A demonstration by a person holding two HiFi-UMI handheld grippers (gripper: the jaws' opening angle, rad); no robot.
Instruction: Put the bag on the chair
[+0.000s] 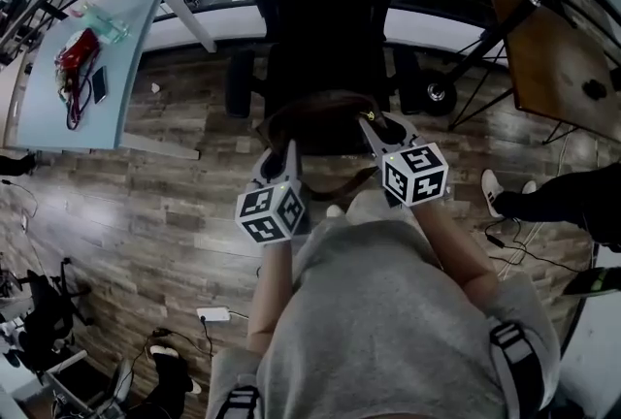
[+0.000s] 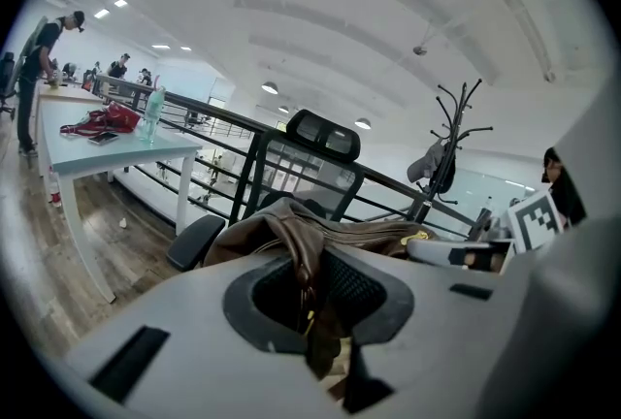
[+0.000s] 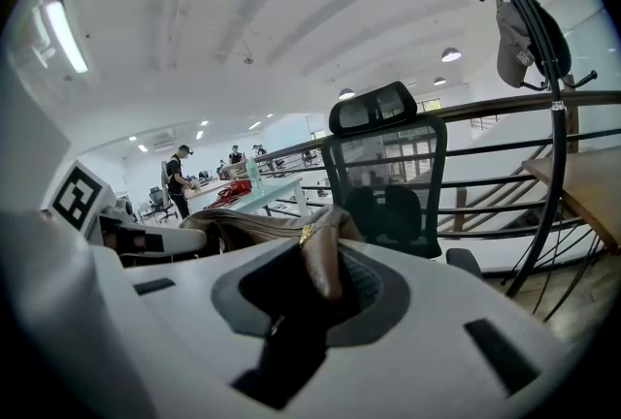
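A brown leather bag (image 1: pixel 325 116) hangs between my two grippers, just in front of a black office chair (image 1: pixel 325 29). My left gripper (image 1: pixel 288 153) is shut on the bag's left edge, and my right gripper (image 1: pixel 372 128) is shut on its right edge. In the left gripper view, a fold of the bag (image 2: pixel 291 233) is pinched in the left gripper (image 2: pixel 315 301), with the chair's headrest (image 2: pixel 322 134) behind. The right gripper view shows the right gripper (image 3: pixel 320 286) clamped on the bag's strap end (image 3: pixel 320 247), with the chair (image 3: pixel 388 165) straight ahead.
A pale blue table (image 1: pixel 58 112) at the left carries a red pouch (image 1: pixel 76 53), a phone and a bottle. A wooden table (image 1: pixel 563 68) stands at the right, with another person's feet (image 1: pixel 505 194) near it. A railing runs behind the chair. A coat rack (image 3: pixel 529 19) stands on the right.
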